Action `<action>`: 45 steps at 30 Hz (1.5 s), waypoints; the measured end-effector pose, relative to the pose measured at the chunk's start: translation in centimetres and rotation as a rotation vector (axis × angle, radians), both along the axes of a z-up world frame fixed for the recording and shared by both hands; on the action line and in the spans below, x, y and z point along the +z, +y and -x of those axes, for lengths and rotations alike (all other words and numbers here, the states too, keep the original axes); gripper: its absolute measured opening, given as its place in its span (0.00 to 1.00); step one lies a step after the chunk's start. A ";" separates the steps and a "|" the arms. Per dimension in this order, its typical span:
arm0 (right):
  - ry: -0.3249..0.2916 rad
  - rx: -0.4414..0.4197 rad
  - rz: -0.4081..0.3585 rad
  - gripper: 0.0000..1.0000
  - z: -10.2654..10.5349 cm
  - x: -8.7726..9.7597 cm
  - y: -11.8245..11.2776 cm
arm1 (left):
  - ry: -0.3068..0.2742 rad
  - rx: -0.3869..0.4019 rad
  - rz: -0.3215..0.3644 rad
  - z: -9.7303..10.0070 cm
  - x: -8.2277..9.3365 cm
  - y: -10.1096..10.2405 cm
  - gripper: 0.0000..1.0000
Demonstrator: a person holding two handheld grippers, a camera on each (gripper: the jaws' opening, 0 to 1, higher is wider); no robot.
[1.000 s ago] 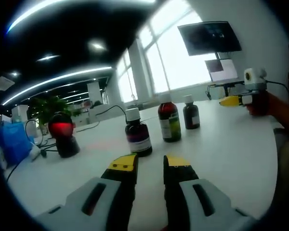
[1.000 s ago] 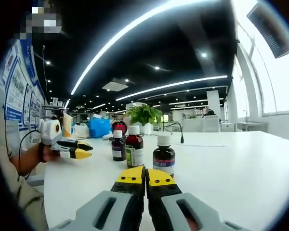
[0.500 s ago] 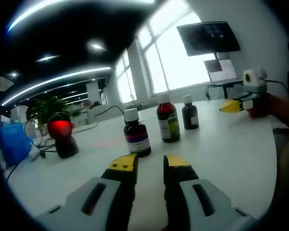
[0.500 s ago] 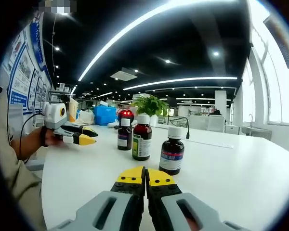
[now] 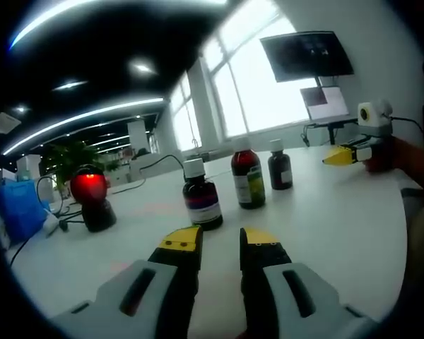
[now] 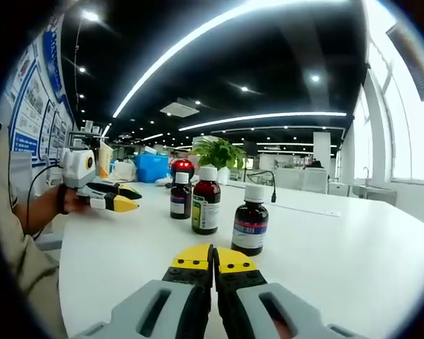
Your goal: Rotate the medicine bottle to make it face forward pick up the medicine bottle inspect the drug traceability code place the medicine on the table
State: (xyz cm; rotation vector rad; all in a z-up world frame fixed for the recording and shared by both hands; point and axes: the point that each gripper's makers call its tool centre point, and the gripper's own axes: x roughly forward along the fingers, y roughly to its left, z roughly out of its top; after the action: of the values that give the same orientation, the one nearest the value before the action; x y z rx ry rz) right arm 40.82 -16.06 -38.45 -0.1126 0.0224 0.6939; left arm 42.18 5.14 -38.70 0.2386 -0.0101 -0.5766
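Bench (image 5: 339,219): white, glossy, wide, with soft reflections of the ceiling lights. Three dark medicine bottles with white caps stand upright on it in a loose row, apart from one another.

Left gripper view: nearest bottle (image 5: 201,194), purple-banded label, stands just beyond the left tool (image 5: 220,239) at 12 o'clock. Green-label bottle (image 5: 248,178) sits behind it toward 1 o'clock, and the small dark bottle (image 5: 280,164) farther along the same line. Left tool's jaws stand parted with a clear gap and nothing between them.

At 9 o'clock a black scanner (image 5: 92,199) with a glowing red window stands on the bench (cable trailing off beside it). Blue bag (image 5: 18,208) at the far left edge. Potted plant (image 5: 67,157) behind the scanner.

Right tool (image 5: 339,153) comes in at 3 o'clock, held by a hand, well apart from the bottles.

Right gripper view: the right tool's yellow tips are pressed together, holding nothing; the purple-banded bottle is closest, at 12 o'clock.

Room: open-plan office, dark ceiling with long strip lights (image 6: 219,32), tall bright windows (image 5: 258,78), a wall-mounted monitor (image 5: 307,55), posters (image 6: 28,106) on the wall at 9 o'clock in the right gripper view.
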 end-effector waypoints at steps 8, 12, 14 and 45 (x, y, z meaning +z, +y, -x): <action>0.018 -0.005 -0.017 0.00 0.0 0.0 0.0 | 0.008 0.006 0.003 -0.2 -0.1 0.1 0.14; 0.019 -0.005 -0.007 0.00 0.1 -0.1 0.2 | 0.004 0.005 0.002 0.0 -0.1 0.0 0.14; 0.020 -0.004 -0.007 0.00 0.2 0.0 0.3 | 0.003 0.006 0.002 0.0 0.0 0.0 0.14; 0.042 -0.016 -0.015 0.00 -0.2 -0.2 0.1 | -0.003 0.017 -0.010 -0.1 -0.1 0.1 0.14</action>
State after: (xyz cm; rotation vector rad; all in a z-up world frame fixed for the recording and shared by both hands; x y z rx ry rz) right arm 41.06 -15.99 -38.65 -0.0833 0.0583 0.6799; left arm 42.23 5.23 -38.77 0.2493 -0.0085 -0.5597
